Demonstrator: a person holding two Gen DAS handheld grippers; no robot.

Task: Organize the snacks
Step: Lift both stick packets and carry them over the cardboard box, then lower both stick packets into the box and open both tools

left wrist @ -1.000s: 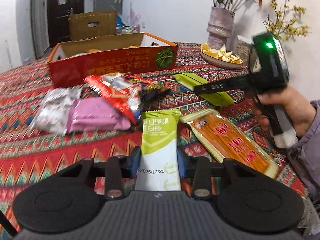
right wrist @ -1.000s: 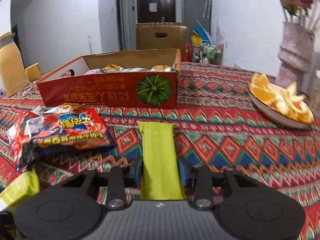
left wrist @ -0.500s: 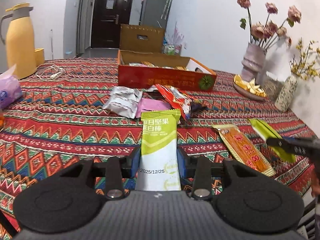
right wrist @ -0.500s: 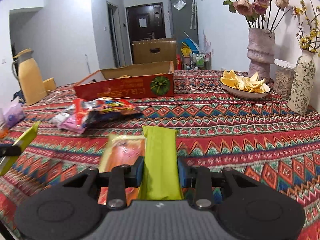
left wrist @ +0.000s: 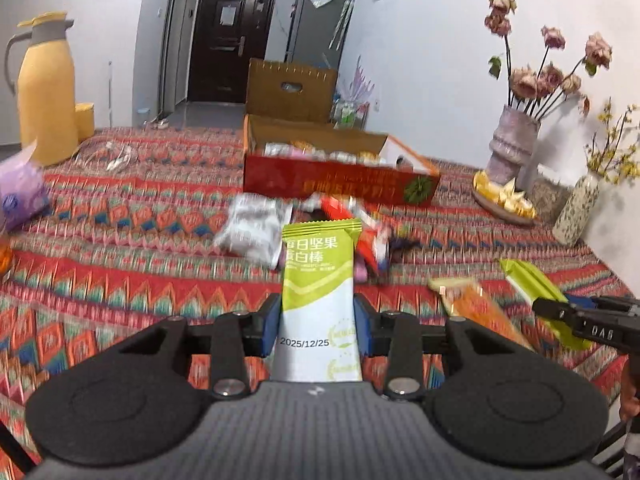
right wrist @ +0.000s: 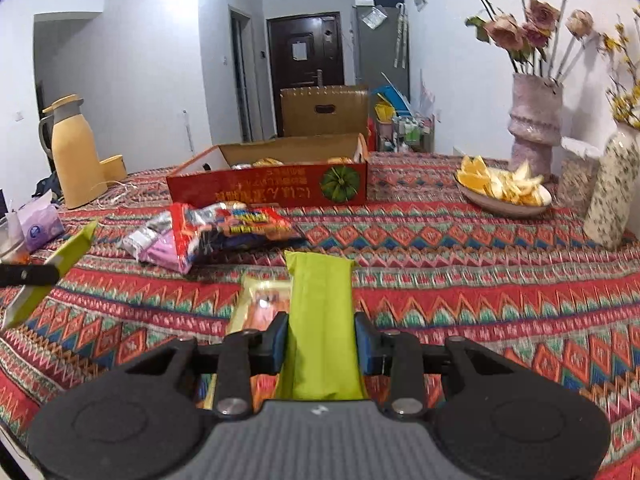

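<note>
Tablecloth (right wrist: 460,280): woven cloth, matt, zigzag pattern. Red snack box (right wrist: 272,192): printed cardboard, plain brown inside. Green-and-white bar wrapper (left wrist: 318,296): smooth plastic film. Silver packet (left wrist: 252,232): shiny foil. Yellow jug (left wrist: 46,88), upper left: smooth, matt.

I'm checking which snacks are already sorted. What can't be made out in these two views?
- Box contents: its front wall hides most in both views.
- Orange pack: right view, covered by the right tongs and green bar; left view, blurred.
- Pink pack: mostly under the red bag.
- Left bar's small print: too small.
</note>
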